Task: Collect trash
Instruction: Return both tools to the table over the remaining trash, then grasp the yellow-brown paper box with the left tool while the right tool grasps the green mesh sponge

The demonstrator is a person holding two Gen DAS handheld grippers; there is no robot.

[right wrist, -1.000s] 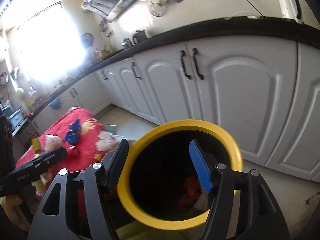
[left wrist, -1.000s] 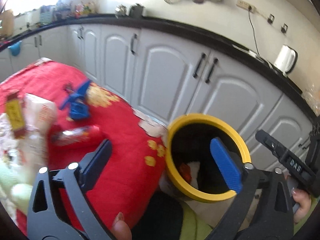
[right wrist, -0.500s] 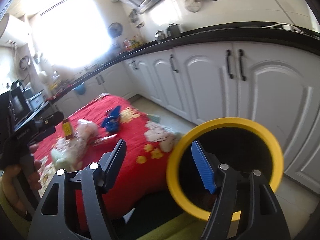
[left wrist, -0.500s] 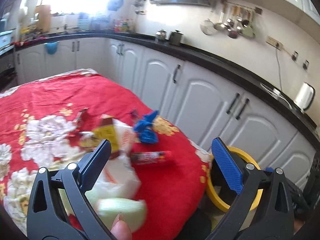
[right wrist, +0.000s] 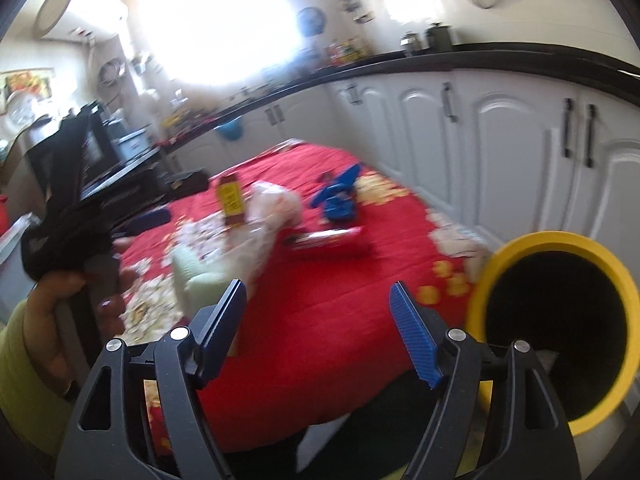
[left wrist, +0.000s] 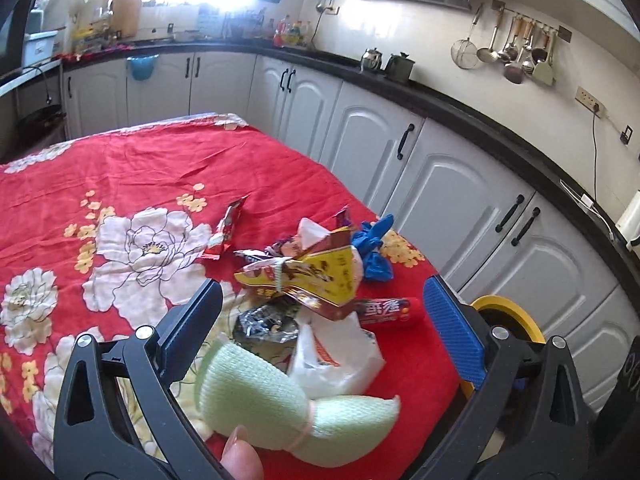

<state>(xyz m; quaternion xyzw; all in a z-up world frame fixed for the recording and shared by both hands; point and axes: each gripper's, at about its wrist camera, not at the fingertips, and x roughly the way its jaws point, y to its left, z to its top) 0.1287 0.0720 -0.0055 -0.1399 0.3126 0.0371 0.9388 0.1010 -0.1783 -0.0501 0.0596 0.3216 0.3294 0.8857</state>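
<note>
Yellow-rimmed bin (right wrist: 556, 320) stands just off the desk's near right corner, below the white cabinets (left wrist: 452, 200). Its inside is dark; contents cannot be told from either view. In the left wrist view only a slice of the yellow rim shows behind the blue finger pad.

Desk is covered by a red floral cloth (left wrist: 132, 184). The trash lies in a loose heap toward the desk's right edge:
- yellow-and-red snack wrapper (left wrist: 312, 276) on top of the heap, crumpled, tilted
- white plastic bag (left wrist: 332, 356) under and in front of it
- silver-black foil wrapper (left wrist: 268, 324) touching the bag's left side
- red tube-shaped packet (left wrist: 384, 310) lying flat, just beside the bag, toward the right edge
- blue glove (left wrist: 374, 246) bunched, behind the heap near the right edge
- small red wrapper (left wrist: 228, 228) apart from the heap, toward the desk's middle
- pale green foam net (left wrist: 280, 404) nearest the desk's front edge

Left hand-held gripper (left wrist: 320, 332): fingers spread wide, empty, above the front edge, facing the heap. The green net lies between and below the fingers; contact cannot be told.

Right hand-held gripper (right wrist: 320, 328): fingers spread, empty, above the near right corner, bin just to its right. View is blurred.
</note>
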